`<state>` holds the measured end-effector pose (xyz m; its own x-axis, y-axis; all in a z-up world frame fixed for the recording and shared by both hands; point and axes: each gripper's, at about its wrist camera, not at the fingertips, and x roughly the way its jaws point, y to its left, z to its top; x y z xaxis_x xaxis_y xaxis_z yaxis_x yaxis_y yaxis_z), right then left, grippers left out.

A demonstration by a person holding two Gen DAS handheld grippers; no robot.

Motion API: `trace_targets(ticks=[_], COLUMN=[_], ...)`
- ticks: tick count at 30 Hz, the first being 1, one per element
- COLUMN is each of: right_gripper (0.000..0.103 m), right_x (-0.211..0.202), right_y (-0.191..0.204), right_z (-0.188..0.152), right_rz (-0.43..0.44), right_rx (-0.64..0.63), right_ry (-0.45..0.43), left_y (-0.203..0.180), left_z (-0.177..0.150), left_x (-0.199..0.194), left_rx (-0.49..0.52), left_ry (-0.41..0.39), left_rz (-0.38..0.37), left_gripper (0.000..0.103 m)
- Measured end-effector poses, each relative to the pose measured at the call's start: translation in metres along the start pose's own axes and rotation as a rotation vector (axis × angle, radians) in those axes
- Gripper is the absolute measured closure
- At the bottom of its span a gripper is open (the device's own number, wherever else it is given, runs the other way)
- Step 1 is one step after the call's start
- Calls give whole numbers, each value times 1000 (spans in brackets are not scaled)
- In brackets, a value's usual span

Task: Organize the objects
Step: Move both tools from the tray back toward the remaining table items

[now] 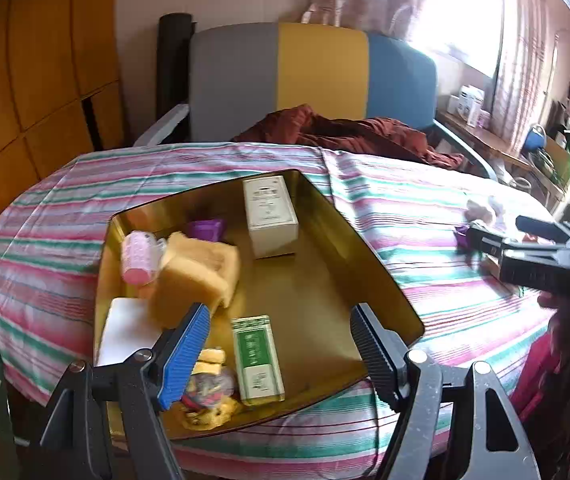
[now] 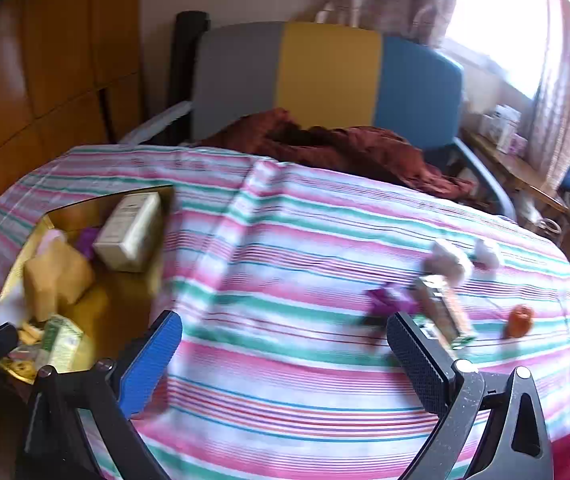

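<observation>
I see the striped cloth (image 2: 305, 392) under both tools | gold tray (image 1: 325, 292) ahead of my left gripper (image 1: 281, 344), jaws apart, empty | yellow sponge (image 1: 193, 276) in tray beyond its blue finger | my right gripper (image 2: 285, 352), jaws apart, empty | purple item (image 2: 389, 298) and orange piece (image 2: 519, 320) ahead-right on cloth.

A: Gold tray (image 1: 365, 248), on the striped cloth: contents?

B: White box (image 1: 271, 216) at the far end; yellow sponge (image 1: 195, 276) beside pink hair roller (image 1: 139, 258); green box (image 1: 258, 360) lying flat, near side.

A: Outside it?

B: Purple piece (image 2: 389, 300), blurred green-edged packet (image 2: 443, 312), small orange object (image 2: 520, 320), all loose on the cloth.
</observation>
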<state>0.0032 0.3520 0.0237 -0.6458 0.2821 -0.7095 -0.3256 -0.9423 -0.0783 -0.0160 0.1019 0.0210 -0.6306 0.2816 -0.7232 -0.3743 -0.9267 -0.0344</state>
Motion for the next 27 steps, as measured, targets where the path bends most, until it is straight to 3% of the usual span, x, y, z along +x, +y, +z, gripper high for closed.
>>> trace_targets(ticks=[17, 27], right_gripper=[0, 0], right_x=[19, 26], right_y=[-168, -231], right_z=[-10, -35], right_rz=[-290, -260], right_rx=[216, 552], right_ry=[16, 62], left_y=[-55, -101], left_z=[9, 16], left_x=[19, 45], left_rx=[130, 205], left_ry=[41, 93], left_rz=[-61, -115], left_gripper=[29, 29])
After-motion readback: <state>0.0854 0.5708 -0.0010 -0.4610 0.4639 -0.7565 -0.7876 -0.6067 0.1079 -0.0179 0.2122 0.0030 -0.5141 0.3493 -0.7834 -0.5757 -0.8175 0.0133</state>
